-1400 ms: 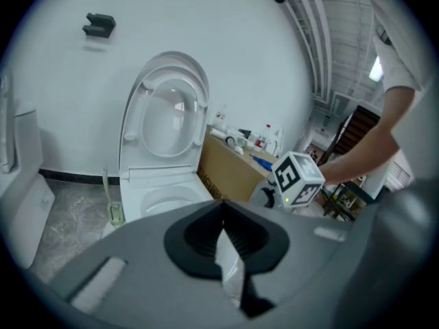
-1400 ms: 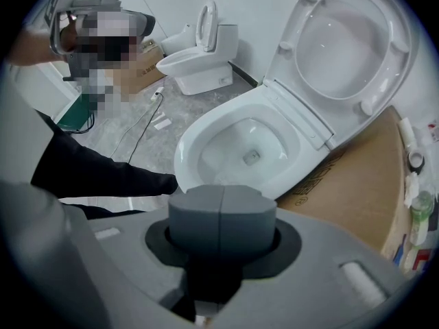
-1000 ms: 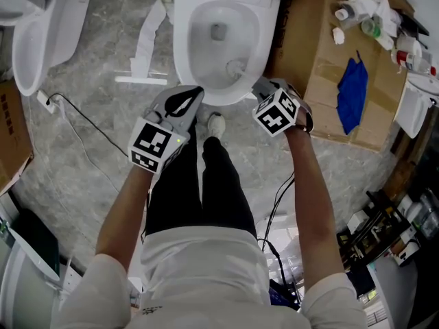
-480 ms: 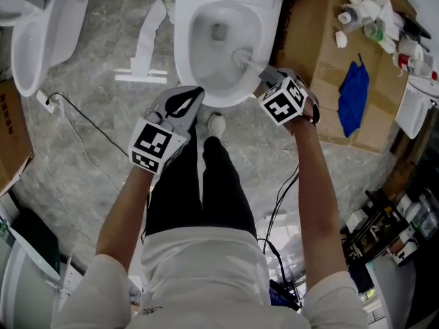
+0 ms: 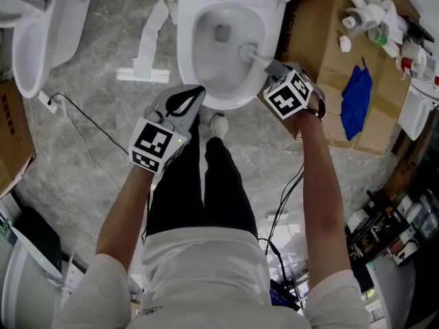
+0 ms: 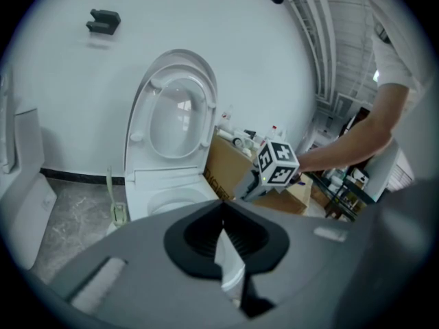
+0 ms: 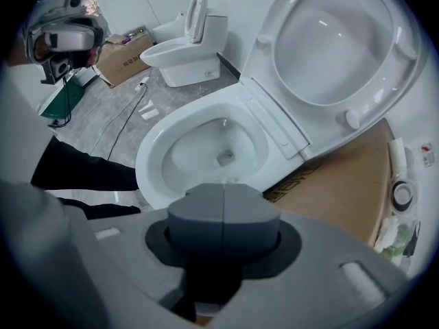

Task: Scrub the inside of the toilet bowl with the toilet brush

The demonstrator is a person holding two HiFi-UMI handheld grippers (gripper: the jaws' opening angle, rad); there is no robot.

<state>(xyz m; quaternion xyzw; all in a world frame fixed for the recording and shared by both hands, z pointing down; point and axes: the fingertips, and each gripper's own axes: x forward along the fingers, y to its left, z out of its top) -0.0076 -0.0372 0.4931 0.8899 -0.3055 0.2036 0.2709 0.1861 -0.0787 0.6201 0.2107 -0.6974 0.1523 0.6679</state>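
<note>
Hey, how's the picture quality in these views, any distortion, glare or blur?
Head view: sharp, evenly lit, toilet brush clear. Left gripper view: heavy fisheye, dark round border, left claw soft. Right gripper view: same fisheye, glare on raised toilet lid.

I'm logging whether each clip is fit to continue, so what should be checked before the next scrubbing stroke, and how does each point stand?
1. The seat raised: ok.
2. The toilet brush head inside the toilet bowl, at its right wall: ok.
3. The right gripper shut, with the brush handle running from it in the head view: ok.
4. The left gripper shut, empty, outside the front rim: ok.
5. Dirt left in the bowl: cannot tell.
6. The cable hanging by the right arm, free of snags: cannot tell.
</note>
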